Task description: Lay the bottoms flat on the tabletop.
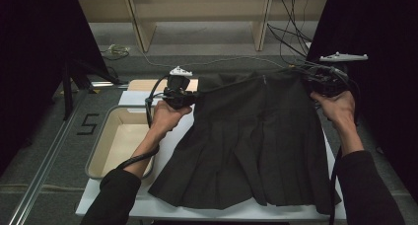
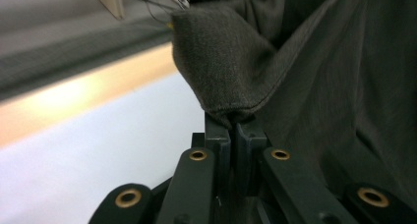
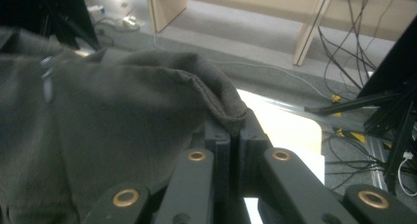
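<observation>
Two grippers [image 1: 194,97] [image 1: 310,83] pinch skirt [image 1: 251,136] waistband | white table [image 1: 162,205] | beige tray [image 1: 118,141] | grey floor

Skirt [image 1: 256,141] on table [image 1: 148,207]; tray [image 1: 106,151] left of skirt; shelving [image 1: 197,10] behind table.

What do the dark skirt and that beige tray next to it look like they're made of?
Skirt: probably a soft woven cloth, matte dark grey; it drapes in pleats and shows a stitched hem. Tray: likely moulded plastic, smooth with a faint sheen, rounded corners and a thin rim.
</observation>
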Tool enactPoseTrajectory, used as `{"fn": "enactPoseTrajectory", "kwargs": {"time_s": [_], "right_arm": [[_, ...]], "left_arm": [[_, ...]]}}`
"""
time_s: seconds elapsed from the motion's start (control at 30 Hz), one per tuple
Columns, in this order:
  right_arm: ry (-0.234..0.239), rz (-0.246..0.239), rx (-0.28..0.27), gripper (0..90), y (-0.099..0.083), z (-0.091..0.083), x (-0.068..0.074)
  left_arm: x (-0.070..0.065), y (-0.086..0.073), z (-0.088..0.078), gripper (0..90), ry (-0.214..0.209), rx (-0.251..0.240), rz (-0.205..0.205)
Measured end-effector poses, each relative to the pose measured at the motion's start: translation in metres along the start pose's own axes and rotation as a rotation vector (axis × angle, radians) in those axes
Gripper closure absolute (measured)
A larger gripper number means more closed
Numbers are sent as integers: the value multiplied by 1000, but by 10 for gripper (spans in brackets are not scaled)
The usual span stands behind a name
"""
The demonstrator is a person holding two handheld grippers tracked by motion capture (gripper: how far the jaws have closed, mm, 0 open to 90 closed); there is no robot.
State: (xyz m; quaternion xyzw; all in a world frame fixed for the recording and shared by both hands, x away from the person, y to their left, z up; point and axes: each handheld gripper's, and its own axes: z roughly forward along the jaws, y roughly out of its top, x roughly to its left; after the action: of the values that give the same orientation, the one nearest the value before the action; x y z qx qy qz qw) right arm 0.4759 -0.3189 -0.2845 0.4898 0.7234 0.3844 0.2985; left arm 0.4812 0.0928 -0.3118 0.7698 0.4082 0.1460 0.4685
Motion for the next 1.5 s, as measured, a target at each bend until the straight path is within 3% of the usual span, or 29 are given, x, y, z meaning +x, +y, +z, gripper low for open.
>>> {"fn": "enactPoseTrajectory", "kwargs": {"time_s": [0.13, 0.17, 0.23, 0.33, 0.4, 0.5, 0.63, 0.73, 0.83, 0.97, 1.03, 1.17, 1.3, 1.5], "right_arm": [[30, 8, -1, 865, -6, 4, 2], [38, 11, -4, 864, -7, 5, 3], [35, 4, 1, 864, -6, 6, 5], [20, -10, -2, 864, -2, 4, 4], [16, -5, -34, 865, 5, -4, 1], [8, 11, -109, 866, 15, -18, 1], [-17, -57, -46, 865, 14, -12, 8], [-2, -40, -39, 863, 8, -7, 7], [-8, -38, -36, 861, 8, -4, 8], [-3, -55, 11, 857, 7, 2, 10], [-6, -60, 2, 859, 9, 0, 9], [-32, -56, -71, 862, 22, -12, 7], [-53, -96, -23, 859, 23, -6, 11], [-53, -79, -21, 854, 18, -2, 8]], "left_arm": [[9, 17, -15, 867, 14, -46, -30], [9, 20, -17, 867, 18, -44, -17], [6, 22, -19, 867, 21, -39, -4], [3, 19, -15, 866, 13, -38, -16], [3, 18, -14, 866, 6, -43, -13], [5, 23, -18, 866, -12, -78, -43], [5, 29, -22, 866, 16, -81, -25], [6, 32, -28, 867, 14, -107, -30], [3, 34, -26, 867, 28, -99, -26], [6, 34, -24, 868, 34, -101, -40], [9, 35, -26, 867, 33, -114, -45], [6, 36, -24, 865, 31, -122, -48], [7, 29, -18, 862, 33, -96, -58], [6, 28, -15, 857, 25, -78, -55]]}}
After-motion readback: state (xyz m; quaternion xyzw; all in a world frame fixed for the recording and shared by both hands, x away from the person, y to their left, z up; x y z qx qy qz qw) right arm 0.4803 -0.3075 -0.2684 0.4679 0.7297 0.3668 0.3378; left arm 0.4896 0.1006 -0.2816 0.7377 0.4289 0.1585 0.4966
